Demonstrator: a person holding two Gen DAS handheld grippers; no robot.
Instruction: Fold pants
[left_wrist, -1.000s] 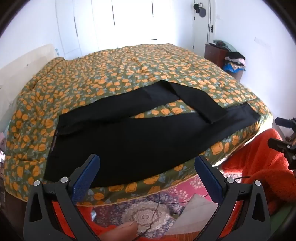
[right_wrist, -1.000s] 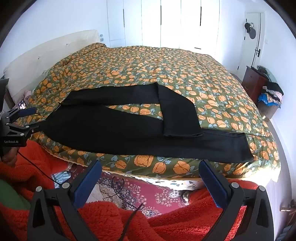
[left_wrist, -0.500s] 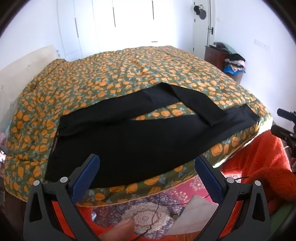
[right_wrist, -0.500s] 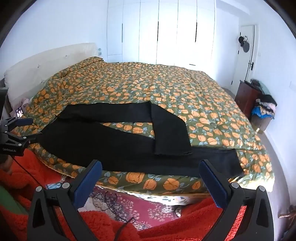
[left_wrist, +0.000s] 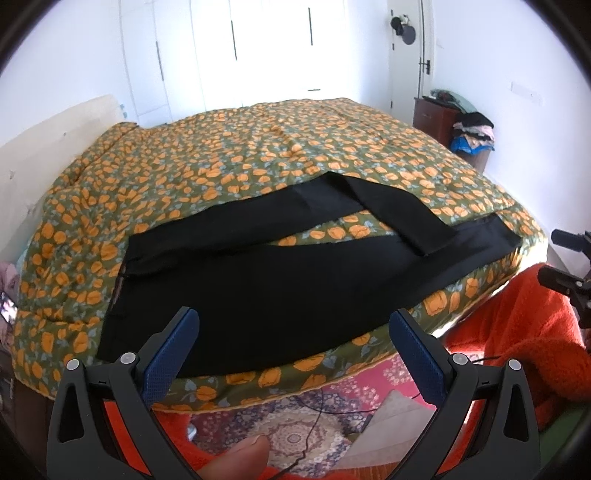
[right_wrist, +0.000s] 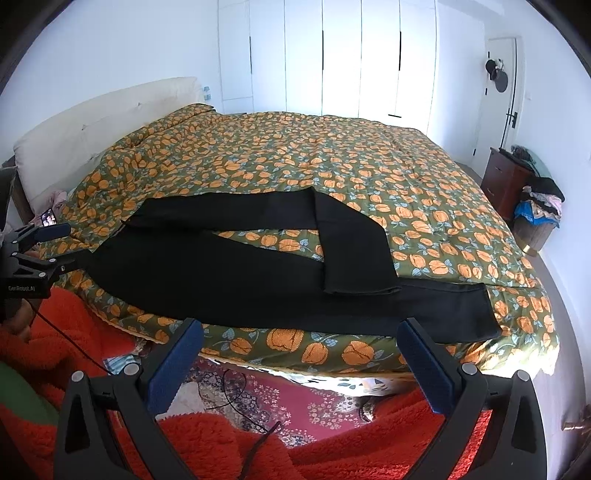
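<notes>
Black pants (left_wrist: 266, 280) lie spread along the near edge of the bed, waist at the left. The far leg is folded back on itself so its cuff rests on the near leg (right_wrist: 354, 266). My left gripper (left_wrist: 291, 343) is open and empty, held off the bed's edge before the waist end. My right gripper (right_wrist: 301, 354) is open and empty, off the bed's edge before the leg end. Each gripper shows at the side of the other's view: the right one (left_wrist: 569, 273), the left one (right_wrist: 33, 251).
The bed (right_wrist: 332, 155) has an orange-flowered green quilt and a cream headboard (right_wrist: 92, 133) at left. A patterned red rug (right_wrist: 280, 391) and cables lie on the floor below. A dark cabinet with piled clothes (right_wrist: 535, 199) stands at the right wall. White wardrobes stand behind.
Both grippers have drawn back and risen slightly from the bed, still open. The pants have not moved.
</notes>
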